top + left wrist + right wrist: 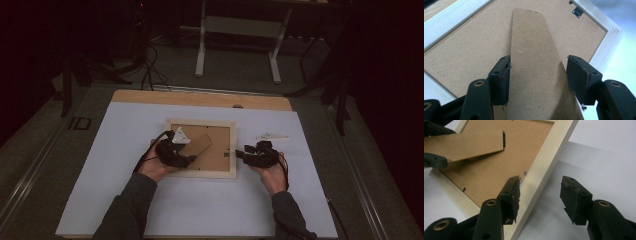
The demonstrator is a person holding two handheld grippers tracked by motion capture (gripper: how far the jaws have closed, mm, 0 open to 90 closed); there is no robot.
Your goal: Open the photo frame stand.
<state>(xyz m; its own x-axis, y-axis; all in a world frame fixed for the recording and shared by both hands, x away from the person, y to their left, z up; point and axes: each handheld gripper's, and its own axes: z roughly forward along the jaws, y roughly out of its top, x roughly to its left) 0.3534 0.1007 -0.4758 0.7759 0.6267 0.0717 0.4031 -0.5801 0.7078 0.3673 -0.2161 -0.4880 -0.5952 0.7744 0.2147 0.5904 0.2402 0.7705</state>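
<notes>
A pale wooden picture frame [200,122] lies face down on the white sheet, its brown backing board [474,45] up. A cardboard stand flap [534,62] is lifted off the backing. My left gripper [539,75] is shut on the flap's two side edges; in the high view it [190,159] sits over the frame's left part. My right gripper [540,192] stands open astride the frame's right rail [549,157], one jaw over the backing and the other over the sheet. The high view shows it [239,154] at the frame's right edge. The raised flap [466,145] also shows in the right gripper view.
A white sheet [125,175] covers the wooden table [200,100]. A small white flat piece [272,136] lies on the sheet right of the frame. A metal tab [577,11] sits at the frame's inner edge. Desk legs [200,45] and cables stand on the floor behind.
</notes>
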